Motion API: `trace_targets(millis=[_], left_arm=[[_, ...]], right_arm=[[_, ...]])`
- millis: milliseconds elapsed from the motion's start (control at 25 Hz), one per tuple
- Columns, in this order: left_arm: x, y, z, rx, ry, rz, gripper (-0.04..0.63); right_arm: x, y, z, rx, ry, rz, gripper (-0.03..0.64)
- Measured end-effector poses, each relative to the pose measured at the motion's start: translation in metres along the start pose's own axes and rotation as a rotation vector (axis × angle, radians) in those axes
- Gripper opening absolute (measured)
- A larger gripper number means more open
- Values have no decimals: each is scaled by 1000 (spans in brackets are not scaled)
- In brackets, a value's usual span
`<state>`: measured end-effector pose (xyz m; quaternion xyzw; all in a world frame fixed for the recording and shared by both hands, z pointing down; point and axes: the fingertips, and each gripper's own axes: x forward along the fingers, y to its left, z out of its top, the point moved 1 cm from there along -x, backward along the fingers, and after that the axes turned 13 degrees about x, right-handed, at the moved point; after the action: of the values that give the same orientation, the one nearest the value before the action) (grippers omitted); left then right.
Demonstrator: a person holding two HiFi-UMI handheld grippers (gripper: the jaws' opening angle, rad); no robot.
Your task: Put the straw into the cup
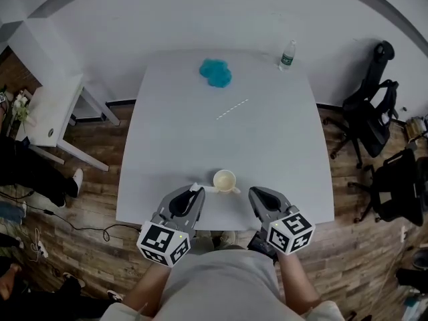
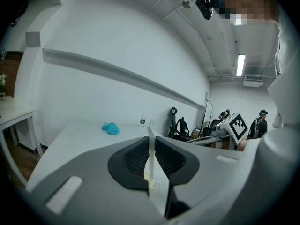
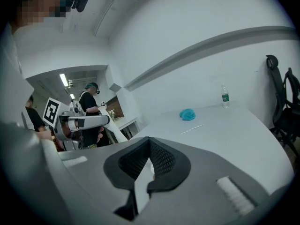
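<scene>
Pale, thin, translucent plastic straw [image 2: 151, 149] pinched upright just left of the small round cream cup [image 1: 225, 180]

Black ribbed left fingers [image 2: 133, 161] are almost closed on the straw, its long axis vertical and its top end poking up above them. Right fingers [image 3: 164, 161], just right of the cup, are closed and empty. I judge the straw light, smooth and easily crushed, so a gentle mid-shaft grip suits it. On the pale grey desk [image 1: 200, 132], a second thin white straw [image 1: 232, 109] lies well beyond the cup.
</scene>
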<state>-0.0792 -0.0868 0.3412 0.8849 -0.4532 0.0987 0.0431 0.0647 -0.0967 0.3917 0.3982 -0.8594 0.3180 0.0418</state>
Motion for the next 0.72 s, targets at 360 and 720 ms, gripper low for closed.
trace_targets(millis=[360, 720], left_arm=[[23, 17, -4, -10, 6, -34, 60], [39, 31, -25, -82, 31, -50, 60]], right_arm=[[12, -9, 0, 27, -5, -23, 6], [19, -23, -2, 43, 8, -48, 6]])
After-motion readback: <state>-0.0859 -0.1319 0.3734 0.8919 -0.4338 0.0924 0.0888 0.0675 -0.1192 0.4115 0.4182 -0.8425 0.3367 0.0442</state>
